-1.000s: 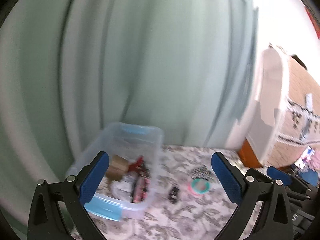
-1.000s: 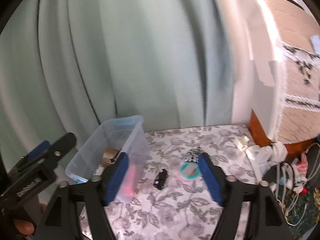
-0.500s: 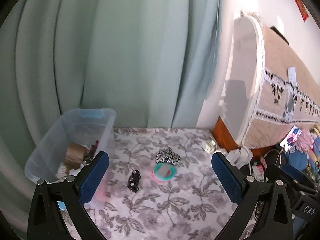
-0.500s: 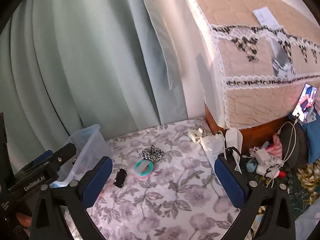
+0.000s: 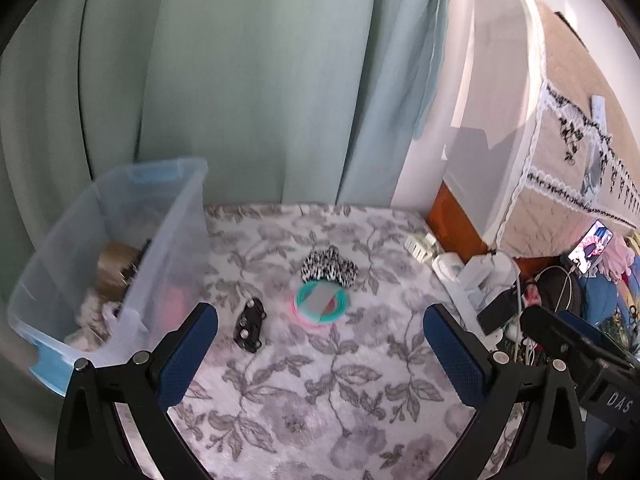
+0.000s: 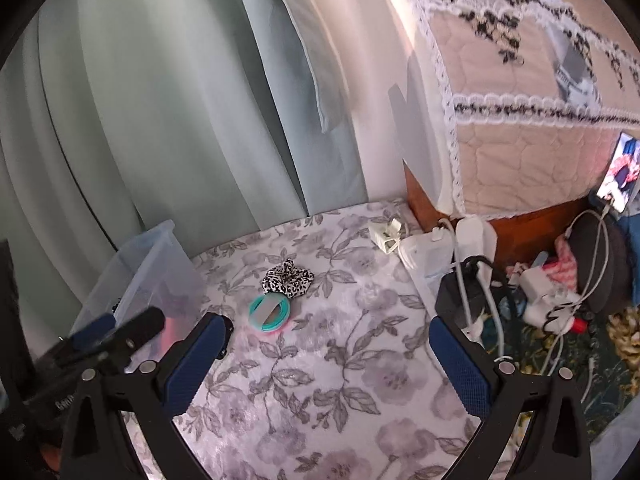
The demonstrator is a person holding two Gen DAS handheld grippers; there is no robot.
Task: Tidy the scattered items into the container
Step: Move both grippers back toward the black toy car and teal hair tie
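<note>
Nearest, the left gripper (image 5: 320,354) and the right gripper (image 6: 326,364) both stand wide with nothing between their blue pads, over a floral cloth (image 5: 320,392). Beyond them on the cloth lie a black clip (image 5: 250,325), then a teal ring (image 5: 321,303), then a spotted scrunchie (image 5: 329,267). The clear bin (image 5: 172,248) stands to the left, already holding items, before a curtain (image 5: 248,80).
</note>
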